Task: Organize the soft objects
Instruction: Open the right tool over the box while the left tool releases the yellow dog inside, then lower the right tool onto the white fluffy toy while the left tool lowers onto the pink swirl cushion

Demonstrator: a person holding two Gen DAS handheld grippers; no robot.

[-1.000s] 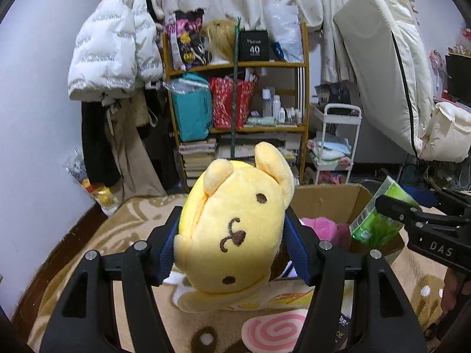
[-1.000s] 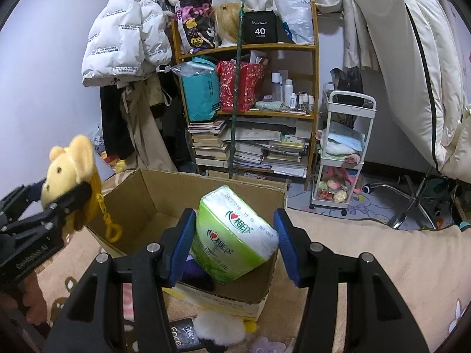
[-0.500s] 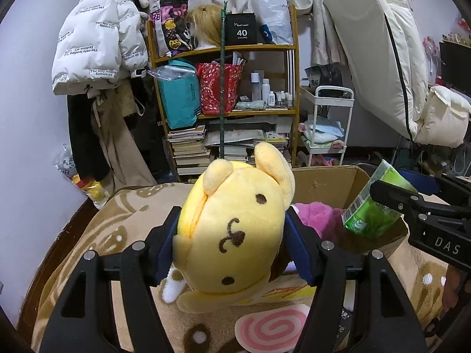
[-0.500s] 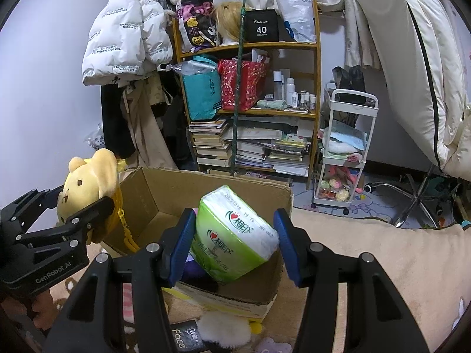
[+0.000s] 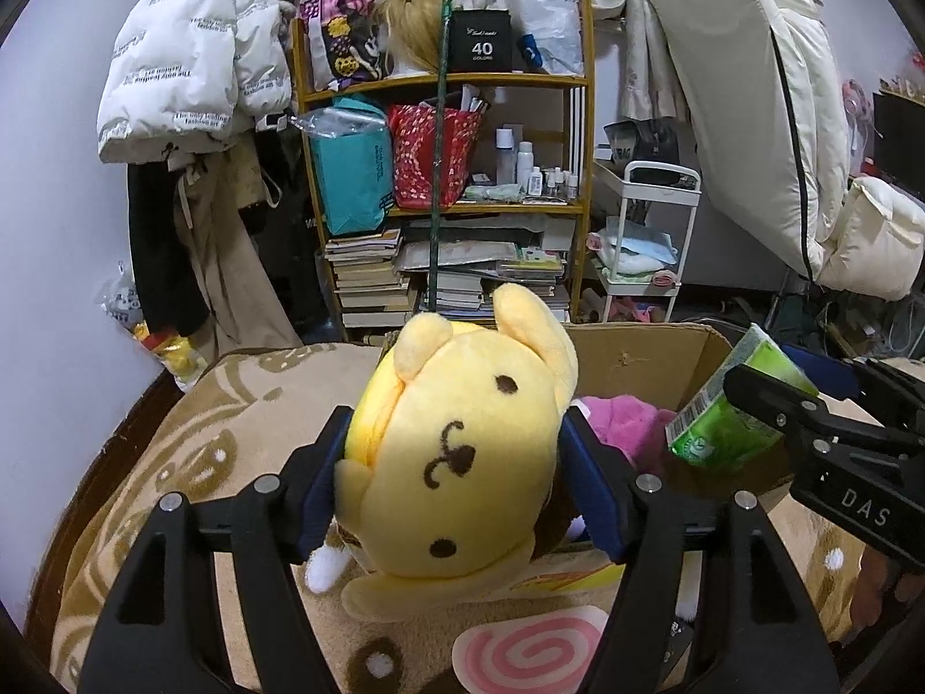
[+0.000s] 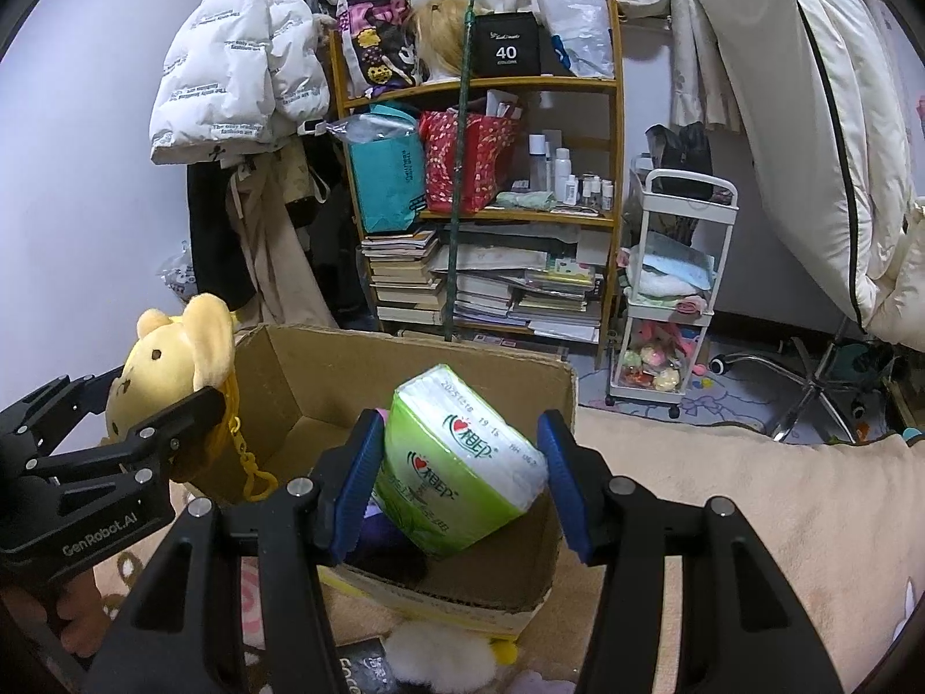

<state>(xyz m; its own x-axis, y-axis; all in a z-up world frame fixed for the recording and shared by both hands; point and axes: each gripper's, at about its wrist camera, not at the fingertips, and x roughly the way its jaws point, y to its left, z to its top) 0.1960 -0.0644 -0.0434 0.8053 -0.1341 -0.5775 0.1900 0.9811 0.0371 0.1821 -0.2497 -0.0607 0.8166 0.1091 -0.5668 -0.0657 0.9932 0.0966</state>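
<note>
A yellow plush dog (image 5: pixel 457 451) sits between the pads of my left gripper (image 5: pixel 457 465), which still press its sides while the jaws are opening. In the right wrist view the yellow plush dog (image 6: pixel 167 370) hangs at the left wall of the open cardboard box (image 6: pixel 404 364). My right gripper (image 6: pixel 457 462) is shut on a green tissue pack (image 6: pixel 462 462), tilted above the box interior. The left wrist view shows that pack (image 5: pixel 728 428) over the box (image 5: pixel 636 364), with a pink plush (image 5: pixel 618 422) inside.
The box stands on a beige patterned rug (image 5: pixel 191 462) with a pink swirl mat (image 5: pixel 532 648) near its front. A white fluffy toy (image 6: pixel 433 653) lies at the box's front edge. Behind are a cluttered wooden shelf (image 6: pixel 480 220), a white cart (image 6: pixel 676 301) and a leaning mattress (image 6: pixel 809 115).
My left gripper has carried the yellow plush right and slightly down, up to the box's left wall. The right gripper and tissue pack have stayed in place.
</note>
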